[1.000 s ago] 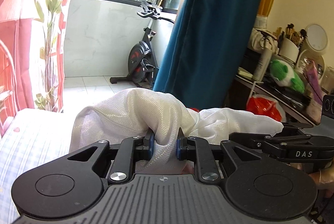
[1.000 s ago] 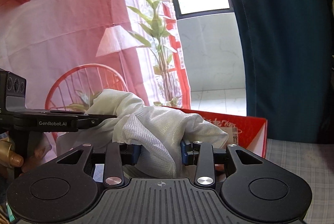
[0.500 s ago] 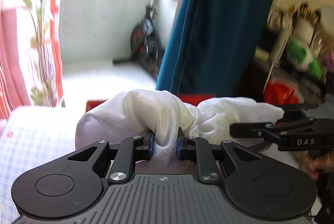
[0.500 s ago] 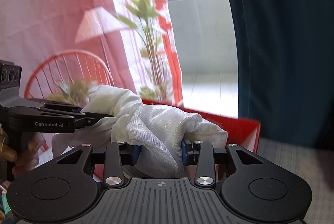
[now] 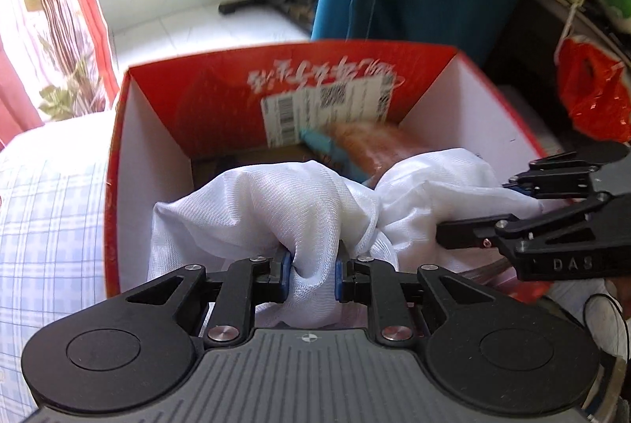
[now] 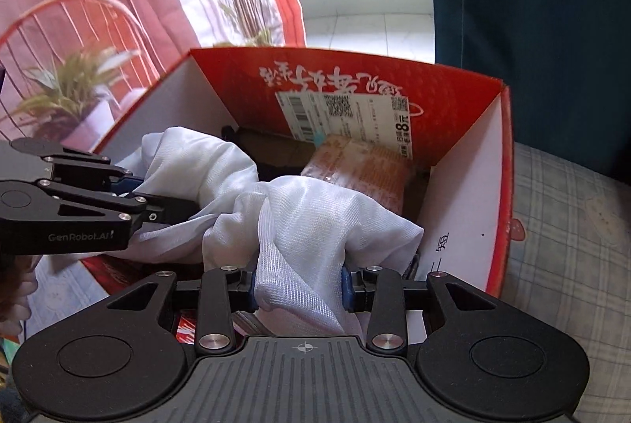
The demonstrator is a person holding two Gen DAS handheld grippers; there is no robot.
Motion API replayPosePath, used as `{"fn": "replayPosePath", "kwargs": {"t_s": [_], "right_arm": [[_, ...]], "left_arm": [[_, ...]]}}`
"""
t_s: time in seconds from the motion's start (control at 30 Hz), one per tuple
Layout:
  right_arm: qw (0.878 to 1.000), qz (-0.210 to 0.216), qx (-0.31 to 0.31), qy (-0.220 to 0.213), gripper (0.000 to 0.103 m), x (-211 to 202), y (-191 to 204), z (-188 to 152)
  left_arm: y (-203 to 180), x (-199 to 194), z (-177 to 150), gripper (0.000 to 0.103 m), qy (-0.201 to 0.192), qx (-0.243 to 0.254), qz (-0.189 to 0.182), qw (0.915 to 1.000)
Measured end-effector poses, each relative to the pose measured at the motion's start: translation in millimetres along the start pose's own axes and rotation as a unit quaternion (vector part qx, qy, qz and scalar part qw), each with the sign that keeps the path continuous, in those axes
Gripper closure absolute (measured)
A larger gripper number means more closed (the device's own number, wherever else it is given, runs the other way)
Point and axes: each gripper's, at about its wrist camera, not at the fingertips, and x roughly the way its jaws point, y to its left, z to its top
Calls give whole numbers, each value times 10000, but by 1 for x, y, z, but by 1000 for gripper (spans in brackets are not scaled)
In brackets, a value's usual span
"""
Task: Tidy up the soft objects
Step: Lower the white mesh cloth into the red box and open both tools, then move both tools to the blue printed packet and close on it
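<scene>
Left wrist view: The left gripper [image 5: 311, 275] is clamped on a bunched fold of the white cloth [image 5: 276, 210]. One second ago this camera faced the window and the bike, and the red box [image 5: 118, 186] was almost hidden behind the cloth. Now the camera tilts down into the box, and the cloth hangs over the box opening, above its near wall. The right gripper [image 5: 524, 194] grips the other end of the cloth, toward the right wall of the box. An orange packet [image 5: 378, 143] lies on the box floor beyond the cloth.

Right wrist view: The right gripper [image 6: 299, 287] is closed on a thick wad of cloth [image 6: 315, 218]. The view has also pitched down, from the curtain to the box interior. The left gripper [image 6: 130, 186] holds cloth near the left wall of the box [image 6: 501, 162].

Judgement: The carry phase is complete. The cloth appears positioned for lowering and release into the box.
</scene>
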Motion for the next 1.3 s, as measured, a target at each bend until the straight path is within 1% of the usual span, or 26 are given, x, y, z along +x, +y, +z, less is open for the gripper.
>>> {"fn": "replayPosePath", "kwargs": {"t_s": [0.1,0.23,0.27,0.37,0.43,0.47,0.53,0.6,0.63,0.73,0.83,0.9,0.93,1.03,1.13,1.3], "right_arm": [[9997,-68,32,243,71,7,-3,-1],[9984,-136,133,529,71,18,-6,0],[9981,-144,198,566,71,19,-8,0],[9976,-199,255,616,71,22,-7,2],[9975,-240,263,604,70,21,-6,2],[9976,-269,249,587,70,20,-5,1],[9978,-326,232,525,68,15,-3,-1],[9982,-394,187,417,61,8,1,-2],[9982,-441,137,377,60,4,4,-2],[9984,-526,-6,194,58,-12,13,-4],[9983,-576,-65,-61,53,-32,19,-5],[9980,-558,-84,-293,46,-48,24,-9],[9977,-546,-97,-386,44,-55,26,-12],[9966,-558,-261,-542,44,-74,34,-23],[9961,-532,-354,-608,44,-90,38,-38],[9953,-523,-370,-721,44,-113,40,-69]], "left_arm": [[4,11,5,78,160,33,66,9998],[4,12,7,71,194,105,55,9997],[3,11,8,71,184,134,47,9997],[0,6,10,64,153,210,84,9996],[-1,-2,10,57,101,240,95,9996],[-1,-5,10,55,69,243,78,9997],[-1,-15,10,48,-4,252,42,9997],[-1,-28,10,46,-122,270,69,9995],[0,-34,10,45,-185,262,96,9994],[2,-55,10,43,-402,188,161,9989],[-1,-75,4,42,-605,138,216,9978],[-5,-86,-3,41,-743,118,237,9969],[-8,-91,-8,41,-821,104,237,9963],[-17,-101,-23,41,-980,21,250,9949],[-26,-108,-41,41,-1075,-101,170,9940],[-48,-120,-71,41,-1252,-64,155,9920]]}}
